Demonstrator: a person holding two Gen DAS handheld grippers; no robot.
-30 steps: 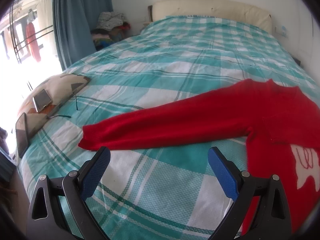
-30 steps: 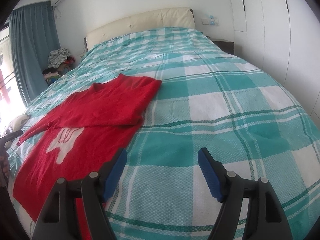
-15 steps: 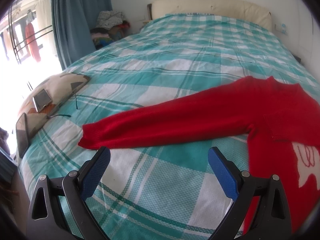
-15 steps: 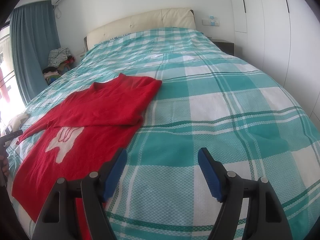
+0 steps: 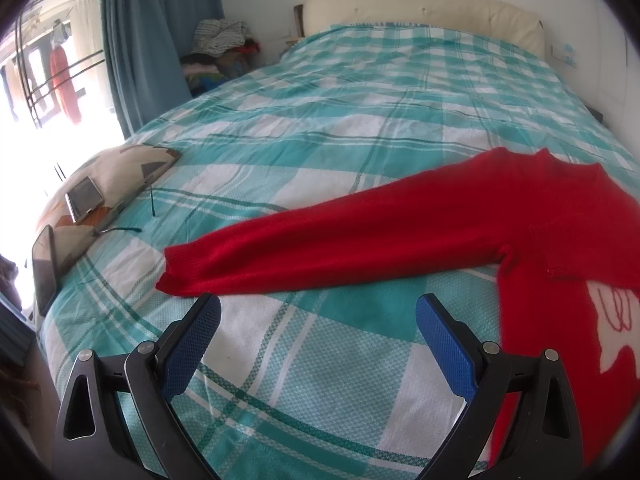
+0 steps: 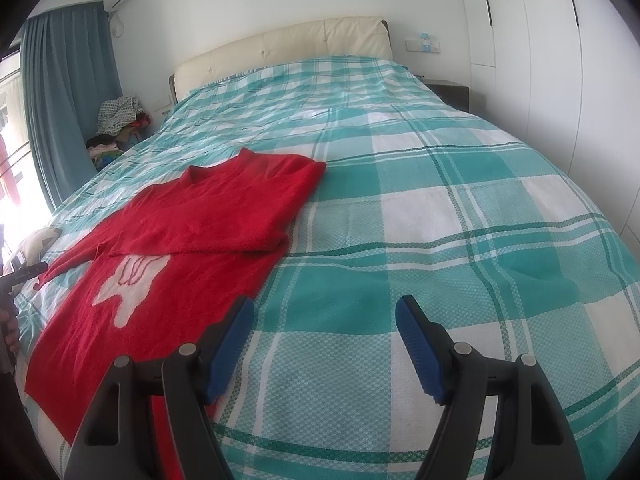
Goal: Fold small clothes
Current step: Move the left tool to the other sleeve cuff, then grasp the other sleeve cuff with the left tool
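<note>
Sleeve fold in hand: one sleeve of the red sweater already lies across the chest, the other is still stretched out.

The red sweater (image 6: pixel 168 264) lies flat on the near left part of the bed (image 6: pixel 440 208), front up with its white motif (image 6: pixel 128 284) showing; its long axis runs near to far, hem toward the near edge and collar (image 6: pixel 212 170) toward the headboard (image 6: pixel 280 48). The outstretched sleeve (image 5: pixel 360 240) runs crosswise, its cuff (image 5: pixel 180 268) pointing left toward a pillow (image 5: pixel 116 176) that carries two phones. The left claw (image 5: pixel 318 344) hovers wide open, gripping nothing, just near of that cuff. The right claw (image 6: pixel 324 344) is likewise spread and empty, beside the sweater's right hem. The next move probably calls for the left claw to pinch the cuff and carry it rightward over the chest.
</note>
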